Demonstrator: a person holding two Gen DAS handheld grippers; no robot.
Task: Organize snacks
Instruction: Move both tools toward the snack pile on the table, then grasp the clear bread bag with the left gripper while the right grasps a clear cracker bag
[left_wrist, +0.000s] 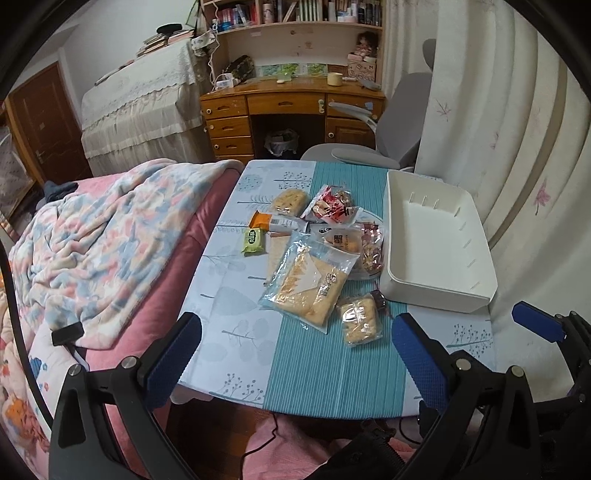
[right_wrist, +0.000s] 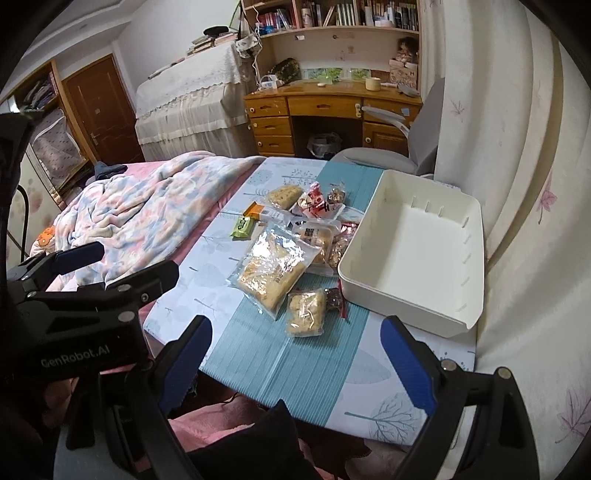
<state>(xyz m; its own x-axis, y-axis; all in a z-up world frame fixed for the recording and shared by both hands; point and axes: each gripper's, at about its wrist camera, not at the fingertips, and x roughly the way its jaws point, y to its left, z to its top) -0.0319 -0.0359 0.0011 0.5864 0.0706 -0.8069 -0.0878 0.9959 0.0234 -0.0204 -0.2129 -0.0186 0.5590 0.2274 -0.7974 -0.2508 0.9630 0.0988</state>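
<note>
A pile of snacks lies mid-table: a large clear bag of cake slices (left_wrist: 310, 280) (right_wrist: 271, 267), a small bread packet (left_wrist: 360, 321) (right_wrist: 306, 308) nearest me, a green packet (left_wrist: 254, 240) (right_wrist: 243, 226), an orange packet (left_wrist: 263, 219) and a red bag (left_wrist: 330, 206) (right_wrist: 314, 201). An empty white bin (left_wrist: 436, 236) (right_wrist: 417, 251) stands to their right. My left gripper (left_wrist: 295, 358) hangs open over the table's near edge, holding nothing. My right gripper (right_wrist: 297, 363) is open too, short of the small bread packet.
The table (left_wrist: 332, 376) wears a teal and pale leaf-print cloth. A bed with a rumpled blanket (left_wrist: 103, 251) touches its left side. A curtain (left_wrist: 517, 147) hangs close on the right. A grey chair (left_wrist: 399, 122) and a wooden desk (left_wrist: 288, 107) stand behind.
</note>
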